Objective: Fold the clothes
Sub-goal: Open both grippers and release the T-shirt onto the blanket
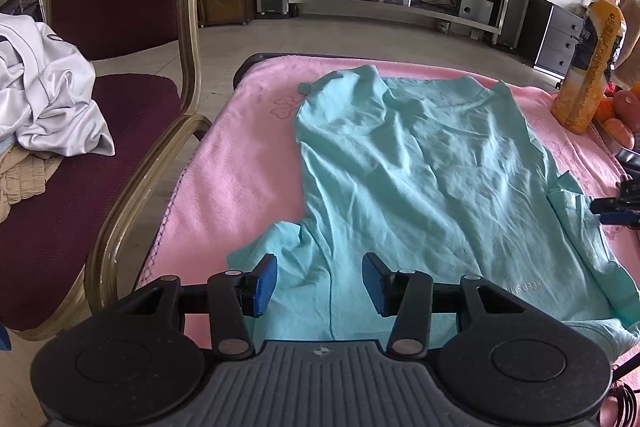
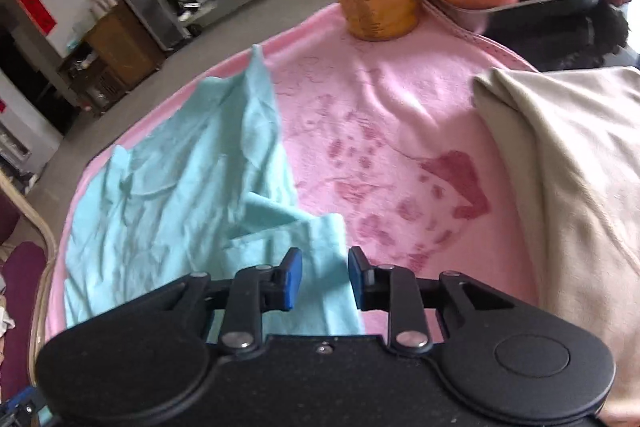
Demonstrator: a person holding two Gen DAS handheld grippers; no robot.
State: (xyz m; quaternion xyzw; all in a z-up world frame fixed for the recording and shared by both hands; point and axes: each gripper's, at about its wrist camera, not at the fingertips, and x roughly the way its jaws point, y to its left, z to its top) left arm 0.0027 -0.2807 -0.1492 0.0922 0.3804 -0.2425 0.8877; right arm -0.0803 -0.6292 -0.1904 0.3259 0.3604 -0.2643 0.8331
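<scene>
- Chair (image 1: 132, 131): stands at the far left beside the table, its seat bearing a heap of 2 or more crumpled garments, a white garment (image 1: 48, 95) on top; judged a holding place for clothes, whether waiting or dealt with cannot be told.
- Pink blanket (image 1: 240, 155): covers the table and gives a soft, flat bed for folding.
- Left gripper (image 1: 319, 285): hovers low over the near edge of the shirt, jaws apart with nothing between them; its 2 blue pads straddle a seam line, a placing that would suit a pinch at that edge.
- Shirt (image 1: 420, 167): a pale green T-shirt lying on the blanket, mostly spread but wrinkled. Its long axis runs from the near edge to the far edge of the table. Reversed lettering shows through at the near right. One sleeve (image 1: 280, 247) bunches out at the near left. Which end is the collar cannot be told with certainty.
- Right gripper (image 2: 325, 277): sits at the shirt's right-hand margin, jaws apart, a flap of green cloth (image 2: 320, 251) lying between and below the pads but not clamped; the right wrist view is blurred.
- Orange bottle (image 1: 588, 67) and fruit tray (image 2: 540, 3): stand at the far right corner, clear of the shirt.
- Beige cloth (image 2: 560, 167): lies at the right, apart from the shirt.
</scene>
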